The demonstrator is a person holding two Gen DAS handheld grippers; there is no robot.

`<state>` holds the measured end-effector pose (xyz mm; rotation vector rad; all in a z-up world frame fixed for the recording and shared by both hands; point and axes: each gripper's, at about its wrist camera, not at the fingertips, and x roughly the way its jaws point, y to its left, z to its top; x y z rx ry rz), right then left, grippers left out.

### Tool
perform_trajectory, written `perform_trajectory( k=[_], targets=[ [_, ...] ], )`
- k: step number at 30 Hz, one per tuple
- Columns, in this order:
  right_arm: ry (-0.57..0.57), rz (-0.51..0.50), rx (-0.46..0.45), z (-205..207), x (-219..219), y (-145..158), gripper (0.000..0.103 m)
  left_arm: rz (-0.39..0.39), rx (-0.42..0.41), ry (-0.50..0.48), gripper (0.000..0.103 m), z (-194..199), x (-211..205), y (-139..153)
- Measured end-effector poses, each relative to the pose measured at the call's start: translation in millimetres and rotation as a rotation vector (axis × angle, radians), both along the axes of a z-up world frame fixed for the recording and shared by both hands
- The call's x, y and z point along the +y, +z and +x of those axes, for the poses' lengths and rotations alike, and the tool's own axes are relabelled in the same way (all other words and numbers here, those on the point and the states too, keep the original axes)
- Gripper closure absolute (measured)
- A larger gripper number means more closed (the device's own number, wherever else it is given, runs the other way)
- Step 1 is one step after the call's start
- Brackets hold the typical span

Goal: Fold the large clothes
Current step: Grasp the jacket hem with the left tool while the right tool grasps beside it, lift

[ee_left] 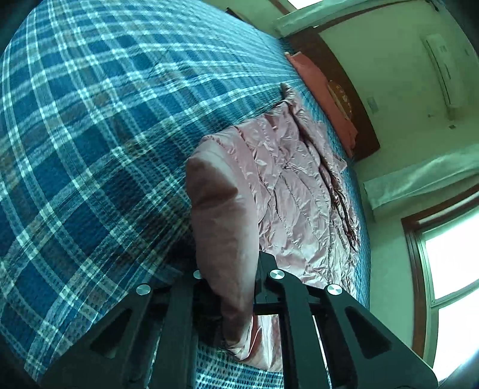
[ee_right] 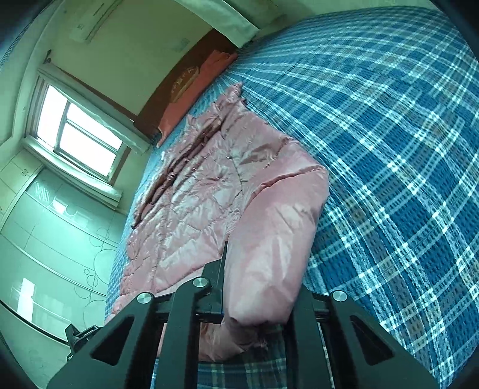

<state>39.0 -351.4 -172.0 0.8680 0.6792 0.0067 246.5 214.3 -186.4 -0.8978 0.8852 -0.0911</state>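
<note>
The shiny pink quilted down jacket [ee_left: 287,191] lies spread flat on the bed with the blue and white plaid cover [ee_left: 89,134]. In the left wrist view it stretches from the centre toward 1 o'clock, and a smooth pink fold of it rises from the bottom centre toward 12 o'clock. The left black two-finger gripper [ee_left: 236,299] is pressed together and pinches this fold near the lower hem; the cloth bulges up between the black fingers.

In the right wrist view the same jacket [ee_right: 191,203] runs from the centre toward 11 o'clock, with its dark zipper line near the left edge of the bed. The right black two-finger gripper [ee_right: 257,302] is also pressed together on a smooth pink fold of the jacket, which stands up from the bottom centre and bends over at about 1 o'clock from the centre of the picture.

A red-orange pillow [ee_right: 194,92] lies against the dark brown wooden headboard [ee_right: 179,80] at 11 o'clock, beyond the collar end of the jacket. A bright window [ee_right: 77,131] is at 9 o'clock, and a white wall air conditioner [ee_right: 95,21] is at the top left. Pale wardrobe doors [ee_right: 54,239] with circle patterns stand at 8 o'clock beside the bed.
</note>
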Motion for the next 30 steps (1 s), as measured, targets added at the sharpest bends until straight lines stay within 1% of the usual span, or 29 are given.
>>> perform_trajectory(
  k=[5, 8, 15, 19, 23, 26, 29, 30],
  targets=[
    [0.025, 0.011, -0.045, -17.2, 0.6, 18.3, 0.092, 0.003, -0.048, -0.023, 0.096, -15.5, 2.6, 22.6],
    [0.042, 0.027, -0.068, -31.0, 1.6, 27.7, 0.092, -0.002, -0.063, -0.033, 0.096, -26.8, 8.2, 34.2],
    [0.074, 0.048, -0.122, -77.3, 8.8, 52.1, 0.092, -0.001, -0.103, -0.069, 0.096, -69.9, 19.3, 57.6],
    [0.069, 0.086, -0.165, -96.5, 9.0, 64.5, 0.092, -0.015, -0.138, -0.092, 0.097, -97.6, 22.7, 75.6],
    [0.071, 0.08, -0.21, -111.4, 9.5, 81.7, 0.092, -0.022, -0.179, -0.114, 0.097, -120.0, 26.1, 93.2],
    [0.076, 0.071, -0.227, -114.3, 8.8, 88.3, 0.092, -0.011, -0.203, -0.128, 0.097, -123.5, 27.9, 101.6],
    [0.086, 0.068, -0.229, -101.6, 6.7, 88.2, 0.092, -0.004, -0.209, -0.138, 0.097, -110.8, 27.4, 106.1],
    [0.092, 0.071, -0.229, -91.5, 5.5, 89.0, 0.092, -0.005, -0.21, -0.144, 0.097, -101.6, 26.3, 108.2]
  ],
)
